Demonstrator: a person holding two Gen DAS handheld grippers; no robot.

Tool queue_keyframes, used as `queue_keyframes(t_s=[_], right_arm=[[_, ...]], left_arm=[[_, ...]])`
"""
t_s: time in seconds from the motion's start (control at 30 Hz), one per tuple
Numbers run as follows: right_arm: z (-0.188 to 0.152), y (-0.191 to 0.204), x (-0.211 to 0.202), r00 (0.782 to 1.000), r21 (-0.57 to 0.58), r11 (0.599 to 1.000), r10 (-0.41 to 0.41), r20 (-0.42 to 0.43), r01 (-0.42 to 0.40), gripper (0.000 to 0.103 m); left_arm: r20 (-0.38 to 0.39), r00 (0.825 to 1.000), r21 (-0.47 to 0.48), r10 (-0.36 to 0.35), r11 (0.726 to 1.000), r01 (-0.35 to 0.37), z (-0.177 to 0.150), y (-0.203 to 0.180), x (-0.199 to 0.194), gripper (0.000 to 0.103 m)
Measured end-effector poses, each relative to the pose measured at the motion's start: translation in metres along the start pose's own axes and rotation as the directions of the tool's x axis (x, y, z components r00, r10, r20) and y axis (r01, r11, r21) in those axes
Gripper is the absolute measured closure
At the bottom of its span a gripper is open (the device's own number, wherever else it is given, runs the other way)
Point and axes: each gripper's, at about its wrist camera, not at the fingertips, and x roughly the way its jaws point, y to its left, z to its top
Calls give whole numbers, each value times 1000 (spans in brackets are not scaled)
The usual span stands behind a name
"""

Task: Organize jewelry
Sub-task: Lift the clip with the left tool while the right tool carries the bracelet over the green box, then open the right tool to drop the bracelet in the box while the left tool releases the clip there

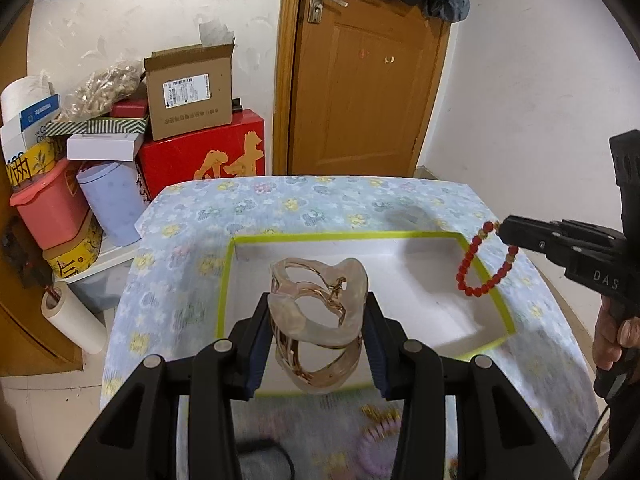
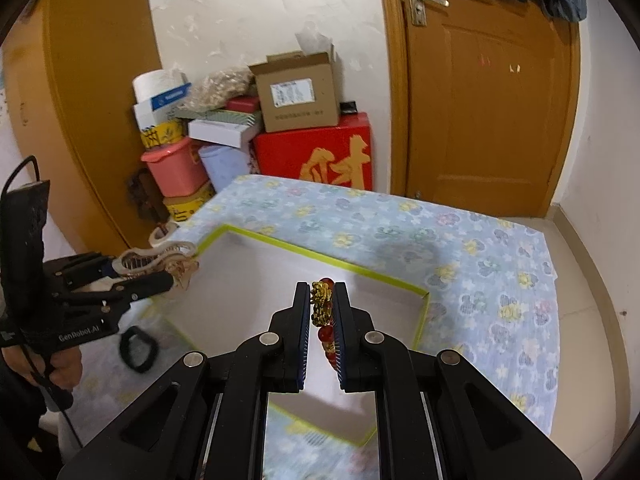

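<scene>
The left gripper (image 1: pixel 318 316) squeezed a big see-through hair clip (image 1: pixel 318 300) between its fingers and the right gripper (image 2: pixel 322 312) pinched a red bead bracelet (image 1: pixel 484 264), both above the white tray (image 1: pixel 400 248), so lowering first seemed best.

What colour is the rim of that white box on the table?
Bright yellow-green, all round the box's rim; clearest in the left wrist view.

Home storeroom: wooden door (image 1: pixel 360 80), stacked boxes (image 1: pixel 188 88)
</scene>
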Motion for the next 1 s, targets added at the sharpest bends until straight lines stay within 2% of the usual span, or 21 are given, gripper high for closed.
queue_keyframes(t_s=[0.23,0.47,0.83,1.0], right_arm=[[5,-14,34,999,5,1000,-22,-44,23,92],[-2,-21,62,995,9,999,-44,-92,45,92],[-11,-34,80,987,35,997,-64,-145,69,91],[-12,-34,70,990,43,996,-67,-125,73,75]], left_arm=[[-25,1000,7,3,1000,-3,11,5,36,59],[-101,995,-14,20,1000,-21,4,14,69,59],[-138,989,2,49,999,-50,0,18,82,58],[-140,989,15,52,999,-51,-3,17,78,58]])
